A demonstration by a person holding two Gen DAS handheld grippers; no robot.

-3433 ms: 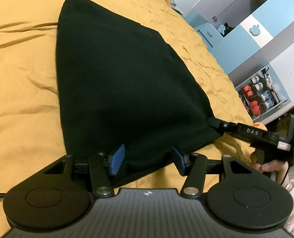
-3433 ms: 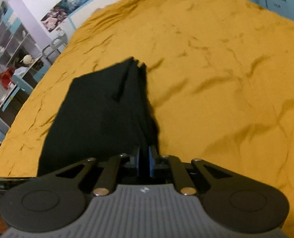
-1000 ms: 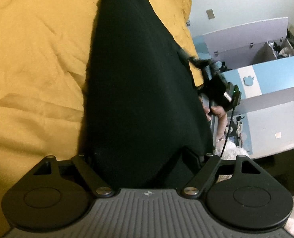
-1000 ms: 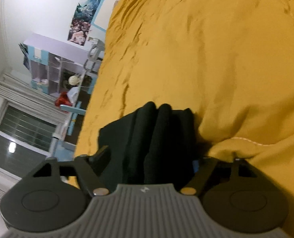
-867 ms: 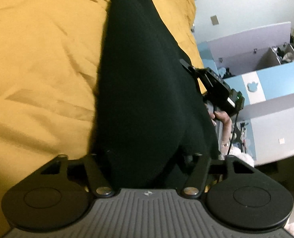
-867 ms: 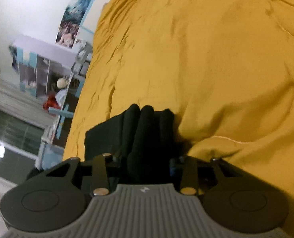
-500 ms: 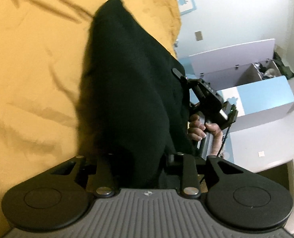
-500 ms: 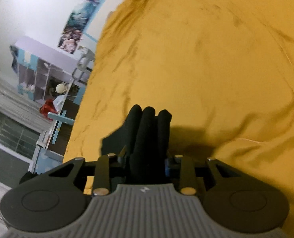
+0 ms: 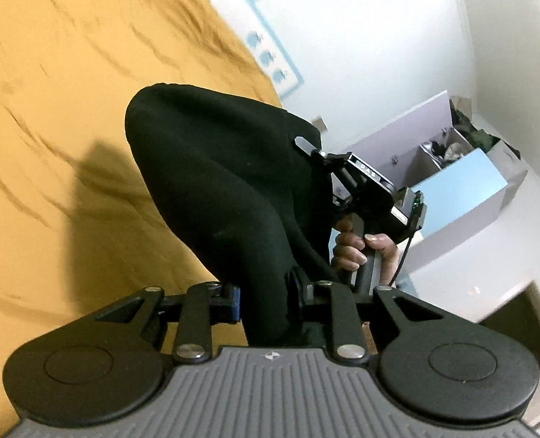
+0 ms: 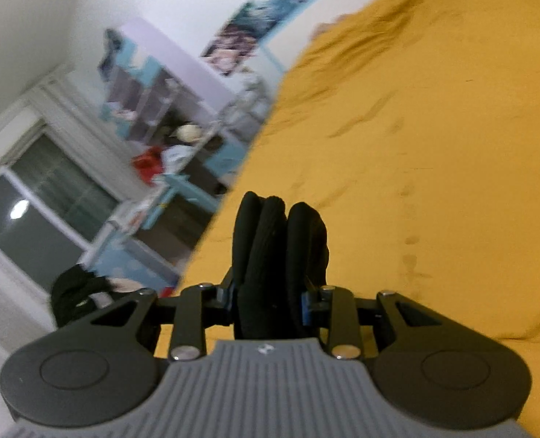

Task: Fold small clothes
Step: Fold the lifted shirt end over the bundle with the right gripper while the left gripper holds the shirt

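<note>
Left wrist view shows each hand-held gripper, left (image 9: pixel 262 301) and right (image 10: pixel 270 301), pinching the bunched black garment (image 9: pixel 219 179) clear of the bed (image 9: pixel 51 109), its final fold and laying-down apparently left.

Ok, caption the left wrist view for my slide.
Left gripper and right gripper clamp a black fabric garment above the mustard-yellow bedspread.
</note>
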